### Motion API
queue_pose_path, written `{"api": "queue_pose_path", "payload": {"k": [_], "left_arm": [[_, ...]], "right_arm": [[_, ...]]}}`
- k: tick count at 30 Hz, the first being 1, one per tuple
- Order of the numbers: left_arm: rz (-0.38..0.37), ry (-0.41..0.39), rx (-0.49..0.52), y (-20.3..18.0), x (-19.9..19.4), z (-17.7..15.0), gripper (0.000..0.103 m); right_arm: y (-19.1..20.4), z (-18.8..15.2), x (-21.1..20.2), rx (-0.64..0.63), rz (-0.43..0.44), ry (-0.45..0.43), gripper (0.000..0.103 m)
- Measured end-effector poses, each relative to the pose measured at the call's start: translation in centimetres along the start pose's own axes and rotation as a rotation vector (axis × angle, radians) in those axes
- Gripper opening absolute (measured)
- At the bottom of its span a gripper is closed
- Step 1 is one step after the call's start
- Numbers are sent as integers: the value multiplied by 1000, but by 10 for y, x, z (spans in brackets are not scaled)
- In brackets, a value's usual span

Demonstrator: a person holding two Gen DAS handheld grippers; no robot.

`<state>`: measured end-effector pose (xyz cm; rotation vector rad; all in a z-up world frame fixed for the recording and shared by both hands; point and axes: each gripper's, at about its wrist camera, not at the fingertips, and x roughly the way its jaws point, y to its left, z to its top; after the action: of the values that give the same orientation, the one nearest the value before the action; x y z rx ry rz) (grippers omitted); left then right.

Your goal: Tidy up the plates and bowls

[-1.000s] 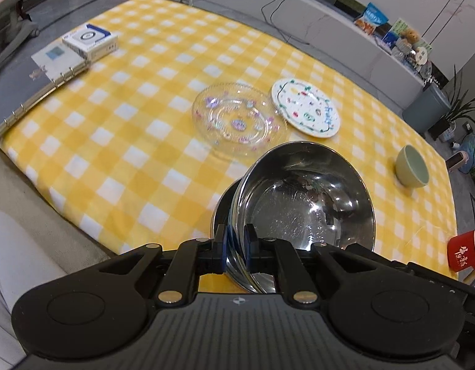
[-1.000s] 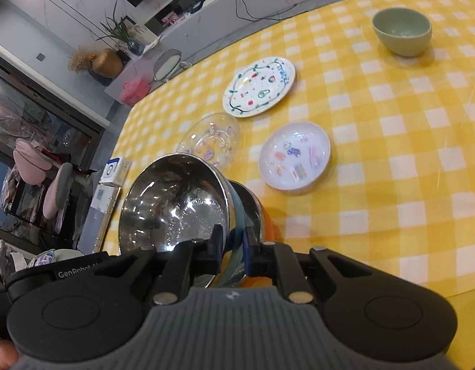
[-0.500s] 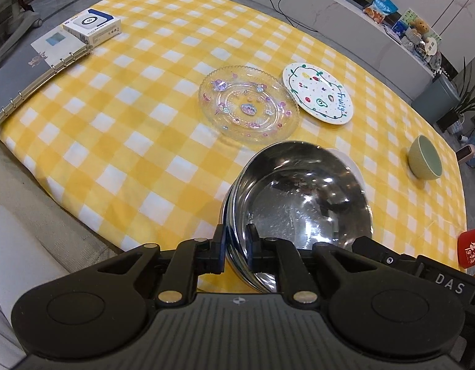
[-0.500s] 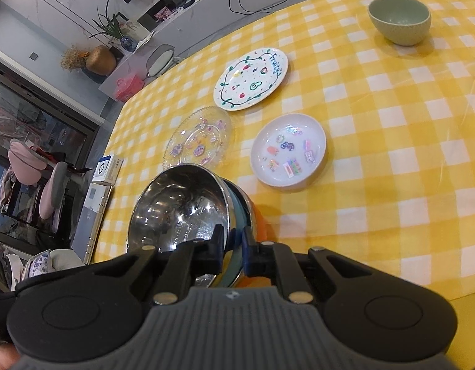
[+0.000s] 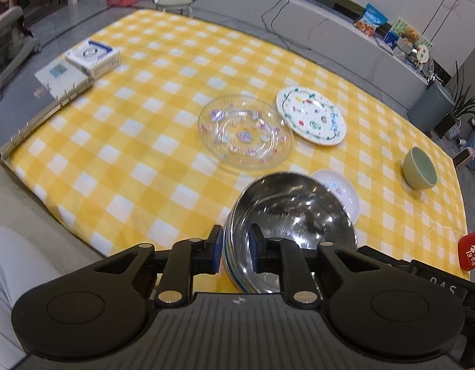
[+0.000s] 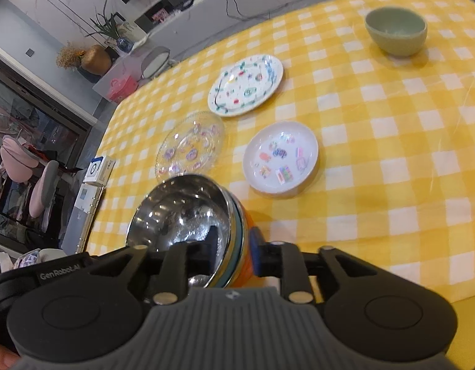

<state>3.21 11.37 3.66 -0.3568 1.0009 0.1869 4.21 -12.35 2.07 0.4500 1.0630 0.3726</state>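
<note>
With each of my grippers straddling the rim of the steel bowl (image 5: 291, 215), my left gripper (image 5: 235, 251) and right gripper (image 6: 234, 254) stand parted, fingers set slightly off the wall on either side. That bowl is nested on an orange bowl (image 6: 242, 259) at the near edge of the checked tablecloth (image 6: 391, 141). Beyond lie a glass plate (image 5: 245, 132), a painted plate (image 5: 311, 117), a small white plate (image 6: 280, 155) and, well apart, a green bowl (image 6: 396, 30).

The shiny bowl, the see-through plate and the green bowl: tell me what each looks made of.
Shiny bowl: polished metal, likely stainless steel, with mirror-like reflections.
See-through plate: clear glass or perhaps plastic; the checked cloth shows through, with a ridged pattern.
Green bowl: probably glazed ceramic; opaque, thick-walled, with a soft sheen.
</note>
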Motion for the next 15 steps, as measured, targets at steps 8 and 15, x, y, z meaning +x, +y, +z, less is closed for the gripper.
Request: {"api": "queue_pose_path", "payload": {"k": [8,15], "left_arm": [[-111,-58,67,-31,-8,6,28],[-204,-48,174,-82,1,8,31]], "right_arm": [[-12,18,-32,-27,-64,-125,29],[-42,37,-53,-18,-170,-190,31]]}}
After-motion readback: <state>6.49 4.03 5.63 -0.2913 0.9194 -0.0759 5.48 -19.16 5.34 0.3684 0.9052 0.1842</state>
